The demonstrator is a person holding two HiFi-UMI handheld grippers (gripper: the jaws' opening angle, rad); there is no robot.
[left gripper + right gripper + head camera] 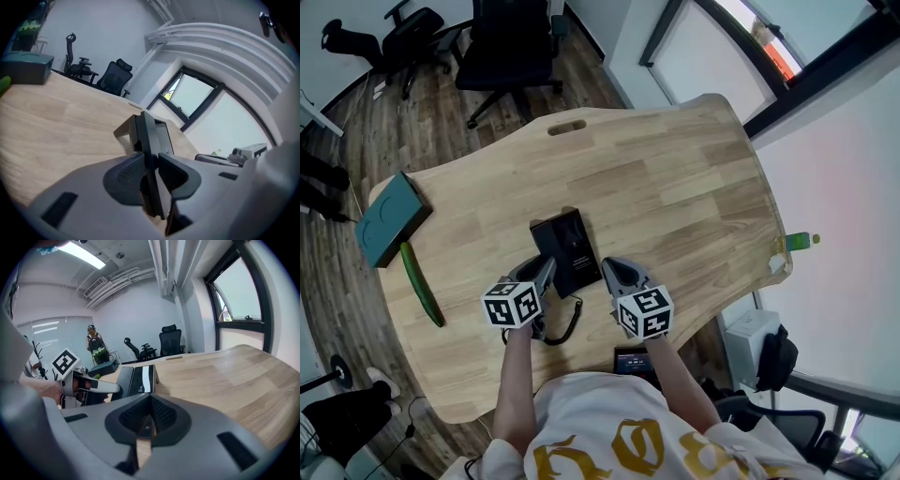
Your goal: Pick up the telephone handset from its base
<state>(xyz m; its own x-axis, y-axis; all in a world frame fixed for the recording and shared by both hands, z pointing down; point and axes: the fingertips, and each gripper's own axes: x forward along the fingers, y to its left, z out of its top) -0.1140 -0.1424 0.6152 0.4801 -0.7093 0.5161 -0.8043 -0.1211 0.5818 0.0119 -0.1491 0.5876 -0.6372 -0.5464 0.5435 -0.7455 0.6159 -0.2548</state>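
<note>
— Jaws, left gripper (151, 161)?
— Clamped on the telephone handset (146, 133). It stands edge-on between the two pads, and both press its sides.
— Jaws, right gripper (149, 401)?
— Clenched together, nothing between them. The gripper is just beside the right side of the base (577, 251).
— Handset, location?
— Along the left side of the black base, at the person's end of the tabletop (675, 178). Whether it is off the cradle cannot be told.
— Cord?
— One, black, coiled (569, 323). It loops on the wood between the two grippers.
— Other items on the tabletop?
— One teal box (391, 218), at the left edge. One green cucumber (422, 284), lying flat just beside the box.
— Beyond the tabletop?
— Black office chairs (502, 47), standing on a wood floor.
</note>
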